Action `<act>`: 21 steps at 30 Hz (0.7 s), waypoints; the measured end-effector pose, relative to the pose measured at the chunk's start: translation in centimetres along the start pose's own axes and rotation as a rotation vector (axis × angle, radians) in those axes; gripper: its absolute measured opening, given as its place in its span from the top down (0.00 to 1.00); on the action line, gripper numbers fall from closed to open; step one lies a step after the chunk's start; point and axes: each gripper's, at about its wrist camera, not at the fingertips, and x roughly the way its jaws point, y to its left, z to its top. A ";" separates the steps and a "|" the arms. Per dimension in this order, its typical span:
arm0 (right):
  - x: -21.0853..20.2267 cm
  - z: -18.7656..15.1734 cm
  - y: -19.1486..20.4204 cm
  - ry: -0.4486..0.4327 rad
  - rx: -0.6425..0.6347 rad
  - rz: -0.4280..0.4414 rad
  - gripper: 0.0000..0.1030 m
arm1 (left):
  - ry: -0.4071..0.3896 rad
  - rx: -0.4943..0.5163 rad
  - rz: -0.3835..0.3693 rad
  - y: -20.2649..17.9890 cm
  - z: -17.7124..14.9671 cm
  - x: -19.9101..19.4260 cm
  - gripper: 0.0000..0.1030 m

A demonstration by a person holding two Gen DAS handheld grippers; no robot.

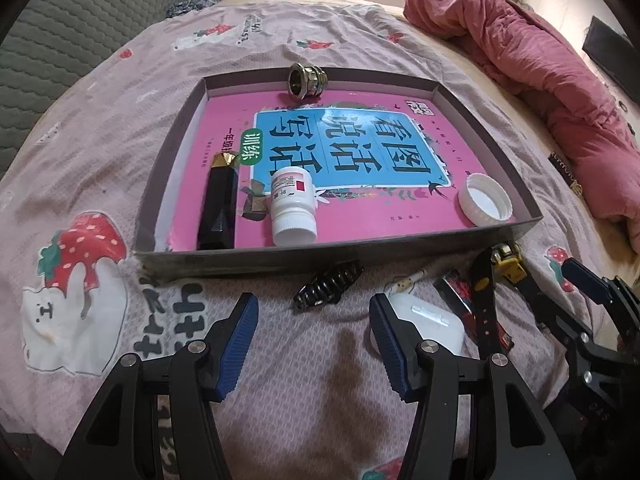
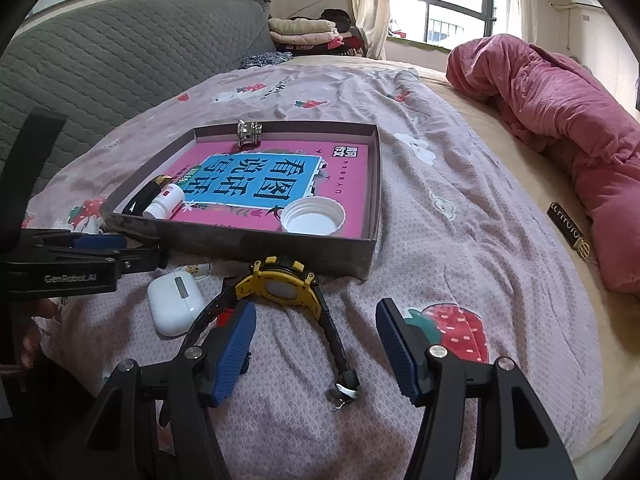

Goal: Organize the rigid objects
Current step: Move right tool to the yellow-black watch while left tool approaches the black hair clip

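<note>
While both claws sit low at the bottom of their frames over the bed sheet [image 1: 320, 400], I see each one spread wide with nothing between the blue pads. Left claw [image 1: 314, 344] points at the near wall of the shallow box [image 1: 320, 256]; right claw [image 2: 316, 352] points at the yellow watch [image 2: 280, 284].

Inside the box, centre frame, on the pink book cover [image 1: 360, 152]:
- black faceted tube with gold tip [image 1: 219, 204], lower left, lying along the left side
- white pill bottle [image 1: 291, 206] just right of it, cap toward me
- white lid [image 1: 485, 199], lower right corner, open side up
- metal threaded fitting [image 1: 307, 80] at the far wall, top centre

Outside, on the sheet just below the box's near wall:
- black hair clip [image 1: 328, 286], centre of the left view, ahead of the left claw
- white earbud case [image 2: 176, 304], left of the watch, partly behind the left claw's right finger in the left view
- watch lies face up, straps trailing toward me, one strap running between the right claw's fingers
- small red-and-black item [image 1: 460, 292] near the strap; can't tell what it is

Rumpled pink quilt [image 2: 560, 120] upper right in both views.
</note>
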 end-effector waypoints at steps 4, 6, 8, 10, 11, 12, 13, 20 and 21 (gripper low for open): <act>0.3 0.1 -0.1 0.002 0.007 0.004 0.40 | 0.006 -0.012 -0.002 0.1 0.3 0.7 0.42; 0.6 0.2 -0.2 0.005 0.007 0.006 0.40 | 0.009 -0.017 0.000 0.2 0.4 1.1 0.42; 1.0 0.2 -0.3 0.008 0.005 0.005 0.40 | 0.012 -0.021 -0.001 0.3 0.5 1.4 0.43; 1.4 0.3 -0.5 0.014 0.003 0.009 0.40 | 0.019 -0.028 -0.004 0.3 0.7 1.8 0.43; 1.7 0.3 -0.5 0.018 0.004 0.011 0.40 | 0.020 -0.030 -0.005 0.4 0.6 1.8 0.43; 2.0 0.3 -0.6 0.024 0.004 0.016 0.40 | 0.021 -0.030 -0.006 0.4 0.6 1.9 0.43; 2.2 0.3 -0.6 0.027 0.003 0.016 0.40 | 0.020 -0.029 -0.007 0.4 0.6 2.0 0.43; 3.7 0.4 -0.8 0.046 0.001 0.041 0.40 | 0.024 -0.017 -0.008 0.1 0.7 2.6 0.55; 3.8 0.4 -0.8 0.049 -0.002 0.044 0.40 | 0.023 -0.015 -0.007 0.1 0.7 2.6 0.56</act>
